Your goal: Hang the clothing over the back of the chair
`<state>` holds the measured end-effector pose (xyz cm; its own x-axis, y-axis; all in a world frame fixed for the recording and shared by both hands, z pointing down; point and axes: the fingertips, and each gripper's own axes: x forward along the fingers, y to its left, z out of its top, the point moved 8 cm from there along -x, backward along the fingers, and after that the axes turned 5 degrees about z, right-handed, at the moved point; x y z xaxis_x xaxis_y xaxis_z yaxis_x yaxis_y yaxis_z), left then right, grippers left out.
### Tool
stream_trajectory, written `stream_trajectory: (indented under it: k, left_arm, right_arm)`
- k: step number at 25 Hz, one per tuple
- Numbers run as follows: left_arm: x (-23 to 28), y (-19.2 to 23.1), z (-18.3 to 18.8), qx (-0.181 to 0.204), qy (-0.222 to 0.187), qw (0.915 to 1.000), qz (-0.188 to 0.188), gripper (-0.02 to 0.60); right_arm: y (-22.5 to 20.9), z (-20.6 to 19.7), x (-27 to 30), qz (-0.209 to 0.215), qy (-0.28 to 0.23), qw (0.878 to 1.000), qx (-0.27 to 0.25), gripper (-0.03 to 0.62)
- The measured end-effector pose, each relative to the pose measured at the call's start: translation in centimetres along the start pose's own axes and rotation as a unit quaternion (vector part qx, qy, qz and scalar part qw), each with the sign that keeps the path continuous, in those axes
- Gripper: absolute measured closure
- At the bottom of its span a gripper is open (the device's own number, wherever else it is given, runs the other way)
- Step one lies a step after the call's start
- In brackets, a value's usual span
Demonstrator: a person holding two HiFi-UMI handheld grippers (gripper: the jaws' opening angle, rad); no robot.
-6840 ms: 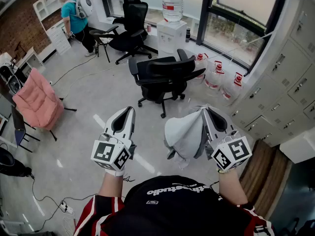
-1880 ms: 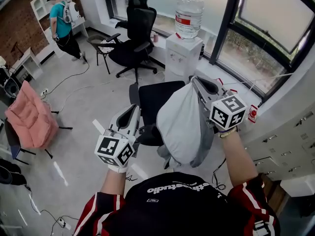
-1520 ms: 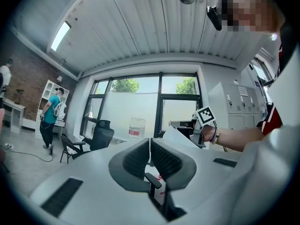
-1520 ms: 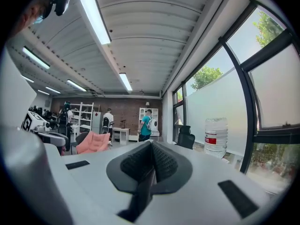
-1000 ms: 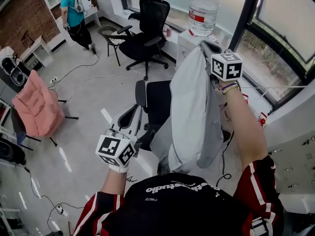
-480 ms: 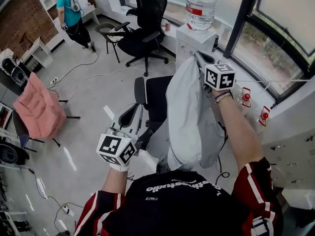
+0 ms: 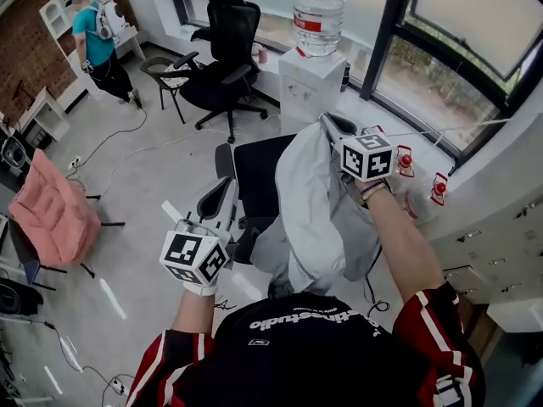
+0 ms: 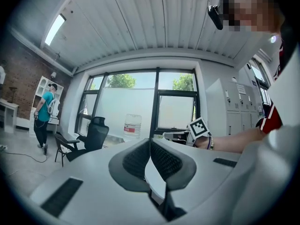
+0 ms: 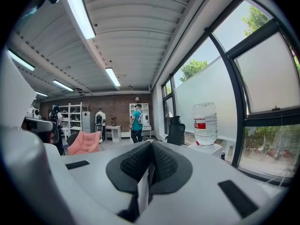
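Note:
A pale grey garment (image 7: 316, 214) hangs from my right gripper (image 7: 326, 119), which is shut on its top edge; a strip of the cloth (image 9: 143, 191) shows pinched between the pads. The garment dangles in front of the back of a black office chair (image 7: 258, 166) and hides the chair's right half and seat. My left gripper (image 7: 223, 186) is held level to the left of the chair, apart from the cloth, jaws together at the tips (image 8: 150, 141) with nothing gripped. The right gripper's marker cube (image 8: 198, 128) and forearm show in the left gripper view.
A water dispenser (image 7: 310, 81) with a large bottle (image 7: 318, 13) stands by the window behind the chair. Another black chair (image 7: 222, 47) and a person (image 7: 95, 42) are at the far left. A pink chair (image 7: 53, 210) stands left; cables cross the floor (image 7: 127, 142).
My right gripper has come down from high up, bringing the grey garment lower in front of the chair back. The left gripper has stayed about where it was.

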<state>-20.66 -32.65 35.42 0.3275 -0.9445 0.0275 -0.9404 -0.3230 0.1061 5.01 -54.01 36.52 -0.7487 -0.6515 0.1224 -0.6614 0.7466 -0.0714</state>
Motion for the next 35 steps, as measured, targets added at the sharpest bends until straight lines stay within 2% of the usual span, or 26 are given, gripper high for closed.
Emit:
stream_trajectory:
  k: [12,22,26,35]
  left_arm:
    - [-0.2,-0.7,-0.2,-0.008,-0.007,0.9991,-0.041,0.554]
    - [0.5,-1.7,-0.1,-0.006,-0.001,0.9981,-0.061,0.554]
    - [0.4,-1.5,-0.2,-0.005,0.000,0.9980,-0.064,0.554]
    - [0.8,-2.2,-0.3,-0.002,-0.001,0.9979,-0.065,0.554]
  right_arm:
    - [8.2,-1.4,-8.6,0.024,0.012,1.000,0.004,0.577]
    - [10.5,-2.2,-11.9,0.013,-0.003,1.000,0.007,0.544]
    - [11.7,-2.1,-12.2,0.018,-0.012,1.000,-0.004,0.476]
    - [12.6,-2.1,-12.9,0.016,-0.031,0.999,-0.004,0.445]
